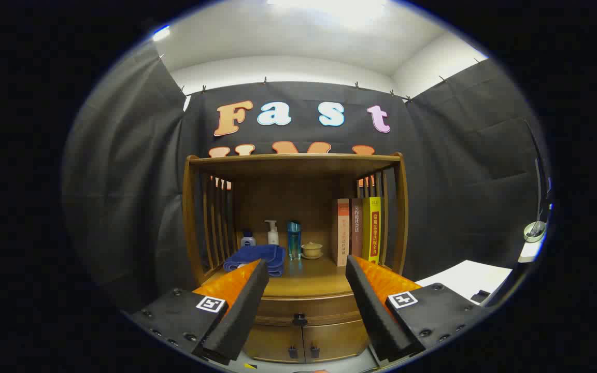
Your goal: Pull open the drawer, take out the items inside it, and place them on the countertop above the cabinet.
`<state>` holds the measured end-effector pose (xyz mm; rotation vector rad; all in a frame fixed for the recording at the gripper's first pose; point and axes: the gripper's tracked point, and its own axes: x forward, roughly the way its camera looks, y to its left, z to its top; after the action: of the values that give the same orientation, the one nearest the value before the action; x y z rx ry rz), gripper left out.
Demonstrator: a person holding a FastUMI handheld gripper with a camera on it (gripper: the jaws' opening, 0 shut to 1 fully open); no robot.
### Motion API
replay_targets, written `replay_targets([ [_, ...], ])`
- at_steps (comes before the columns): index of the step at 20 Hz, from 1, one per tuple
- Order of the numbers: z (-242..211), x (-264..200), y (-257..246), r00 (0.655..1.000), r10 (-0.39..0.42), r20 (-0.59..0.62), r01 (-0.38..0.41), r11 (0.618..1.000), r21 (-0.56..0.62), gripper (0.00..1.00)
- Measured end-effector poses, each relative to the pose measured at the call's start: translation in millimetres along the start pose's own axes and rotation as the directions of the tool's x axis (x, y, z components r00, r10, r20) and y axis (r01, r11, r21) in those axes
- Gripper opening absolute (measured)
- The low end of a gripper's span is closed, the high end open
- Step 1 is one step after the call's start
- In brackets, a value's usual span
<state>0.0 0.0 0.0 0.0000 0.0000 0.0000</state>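
Note:
A wooden cabinet [298,217] stands ahead of me against the booth wall. Its drawer [303,310] is closed, with a small dark knob [299,319] at its middle, seen between my two fingers. The countertop [309,282] lies just above the drawer. My gripper [306,269] is open, its fingers spread wide, nothing between them, still some way short of the drawer front. The drawer's contents are hidden.
On the countertop lie a folded blue cloth [257,257], a small white-capped bottle [247,239], a pump bottle [272,232], a blue bottle [294,240], a small lidded cup [312,250] and upright books [358,230]. Two small doors [303,342] sit below the drawer. A white table [467,277] stands to the right.

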Motion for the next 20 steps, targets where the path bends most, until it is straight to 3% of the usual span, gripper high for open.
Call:
replay_targets([
  [20, -31, 0, 9, 0.999, 0.021, -0.038, -0.022, 0.999, -0.024, 0.98],
])
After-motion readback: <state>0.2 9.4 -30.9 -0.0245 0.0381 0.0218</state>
